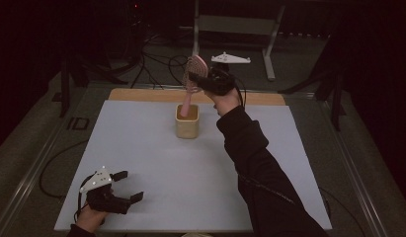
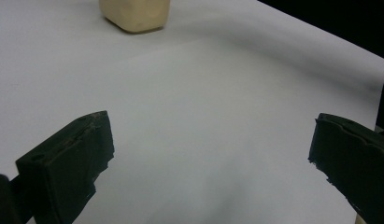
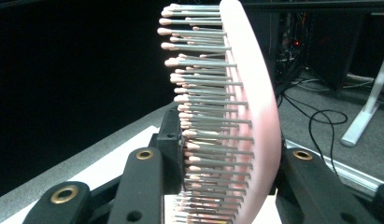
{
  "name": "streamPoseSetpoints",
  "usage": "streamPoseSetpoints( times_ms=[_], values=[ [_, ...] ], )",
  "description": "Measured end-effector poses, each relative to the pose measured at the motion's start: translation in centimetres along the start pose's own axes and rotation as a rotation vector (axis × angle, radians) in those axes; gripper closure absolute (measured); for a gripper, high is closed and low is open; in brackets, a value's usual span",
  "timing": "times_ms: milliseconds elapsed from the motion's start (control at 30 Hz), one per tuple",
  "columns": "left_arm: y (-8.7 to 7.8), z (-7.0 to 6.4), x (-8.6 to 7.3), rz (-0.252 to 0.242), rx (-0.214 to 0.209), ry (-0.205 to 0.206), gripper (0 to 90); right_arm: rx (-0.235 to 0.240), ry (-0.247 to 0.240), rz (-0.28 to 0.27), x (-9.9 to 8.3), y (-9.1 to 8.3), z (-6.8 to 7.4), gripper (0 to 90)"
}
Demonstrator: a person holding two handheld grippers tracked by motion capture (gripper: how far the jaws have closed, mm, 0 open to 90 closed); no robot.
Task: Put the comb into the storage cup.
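A pink hairbrush (image 1: 192, 74) stands upright with its handle down in a cream square holder (image 1: 186, 122) at the back middle of the white mat. My right gripper (image 1: 196, 79) is shut on the brush's head. In the right gripper view the pink brush head (image 3: 255, 112) with its grey bristles sits between the two black jaws. My left gripper (image 1: 130, 186) rests near the front left corner of the mat, open, with nothing between its fingers (image 2: 73, 163). The left gripper view shows the cream holder (image 2: 134, 14) far off at the top.
A white mat (image 1: 156, 163) covers the table, with a wooden strip (image 1: 141, 95) along its far edge. Cables (image 1: 156, 64) lie on the floor behind, beside a grey metal stand (image 1: 269, 49). A black sleeve (image 1: 260, 168) crosses the mat's right half.
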State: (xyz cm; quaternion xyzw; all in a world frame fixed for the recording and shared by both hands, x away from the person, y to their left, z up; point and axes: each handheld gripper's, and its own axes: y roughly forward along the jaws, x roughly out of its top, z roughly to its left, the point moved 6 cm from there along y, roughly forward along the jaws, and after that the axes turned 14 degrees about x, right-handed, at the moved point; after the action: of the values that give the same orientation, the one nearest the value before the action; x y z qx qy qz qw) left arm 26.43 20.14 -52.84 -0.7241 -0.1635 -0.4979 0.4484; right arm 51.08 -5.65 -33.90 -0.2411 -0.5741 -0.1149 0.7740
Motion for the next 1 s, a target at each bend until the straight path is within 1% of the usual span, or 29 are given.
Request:
streamPoseSetpoints(
  times_ms=[367, 567, 1000],
  values=[
    [0.0, 0.0, 0.0, -0.002, -0.004, 0.002, 0.2, 0.001, 0.021, 0.015, -1.6, 0.8, -0.5, 64.1],
    [0.0, 0.0, 0.0, -0.002, -0.005, 0.000, 0.2, 0.003, 0.049, 0.027, -3.1, 1.6, -0.9, 64.1],
    [0.0, 0.0, 0.0, -0.003, -0.007, 0.002, 0.2, 0.001, 0.060, 0.032, -4.6, 2.1, -1.2, 64.0]
  ],
)
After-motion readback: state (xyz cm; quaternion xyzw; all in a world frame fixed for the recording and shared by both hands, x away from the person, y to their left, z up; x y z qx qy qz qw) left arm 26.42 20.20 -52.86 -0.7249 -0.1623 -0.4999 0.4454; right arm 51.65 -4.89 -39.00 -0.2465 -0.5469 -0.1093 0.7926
